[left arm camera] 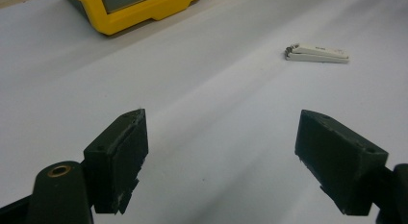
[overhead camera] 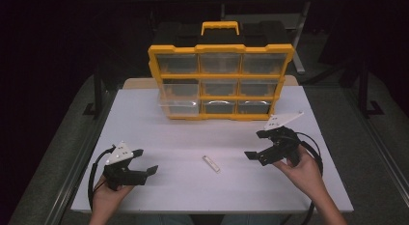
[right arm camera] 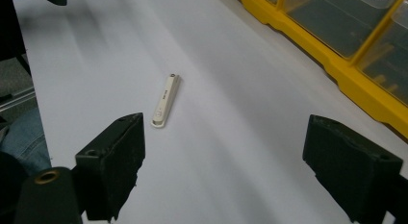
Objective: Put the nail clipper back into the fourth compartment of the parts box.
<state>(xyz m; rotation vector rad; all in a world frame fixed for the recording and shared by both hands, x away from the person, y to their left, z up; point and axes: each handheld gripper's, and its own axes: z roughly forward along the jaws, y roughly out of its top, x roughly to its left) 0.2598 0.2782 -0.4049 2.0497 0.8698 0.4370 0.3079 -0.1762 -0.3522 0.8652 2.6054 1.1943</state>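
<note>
White table (overhead camera: pixel 159 133) held a nail clipper (overhead camera: pixel 211 163) between the wide-open left gripper (overhead camera: pixel 146 161) and wide-open right gripper (overhead camera: pixel 255 144), below a yellow organizer (overhead camera: pixel 221 80).

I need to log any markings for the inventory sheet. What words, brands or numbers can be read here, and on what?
Nail clipper: a short dark print on its top lever, too small and blurred to read.
Yellow drawer organizer: no label or text can be made out.
Nothing else bears readable text.
</note>
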